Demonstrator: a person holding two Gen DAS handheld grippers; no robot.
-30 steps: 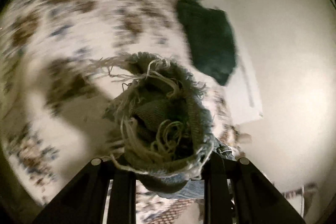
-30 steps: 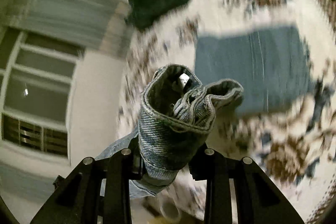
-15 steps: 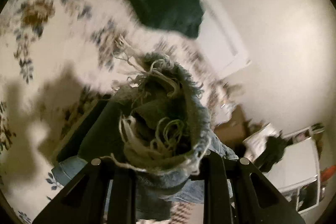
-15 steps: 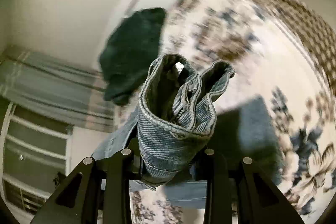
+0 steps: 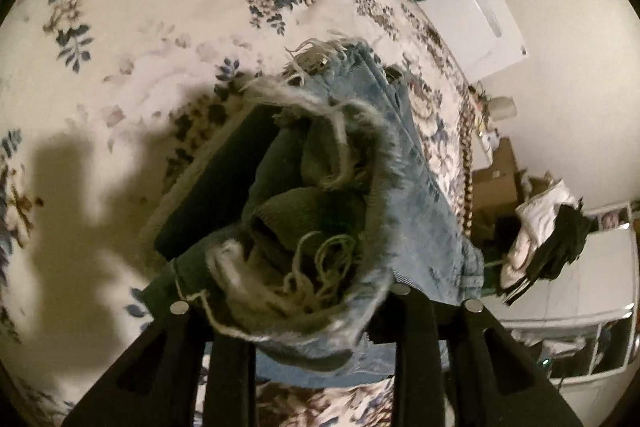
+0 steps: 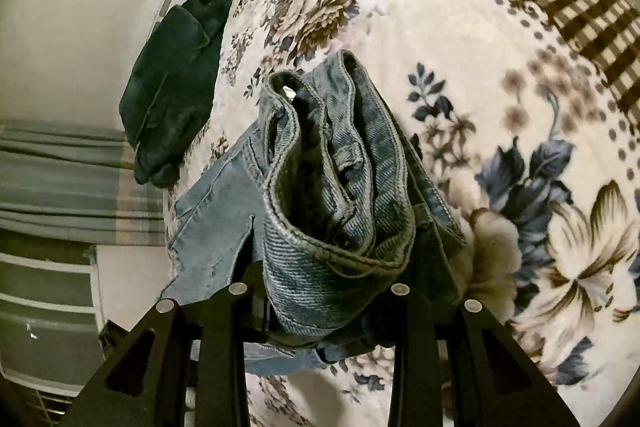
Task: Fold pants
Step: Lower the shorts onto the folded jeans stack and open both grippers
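L gripper [image 5: 304, 311] clamped on frayed hem [image 5: 320, 227] of jeans [image 5: 420, 195]; R gripper [image 6: 320, 303] clamped on waistband [image 6: 332, 211]. Denim bunched at both, rest trailing onto floral bedspread [image 6: 460, 39]. Dark green garment [image 6: 172, 87] lies at bed's far edge by wall.

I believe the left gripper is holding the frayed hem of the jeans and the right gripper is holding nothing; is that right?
Not quite: the right gripper is shut on the jeans' waistband, as the right wrist view shows. The left gripper does hold the frayed hem.
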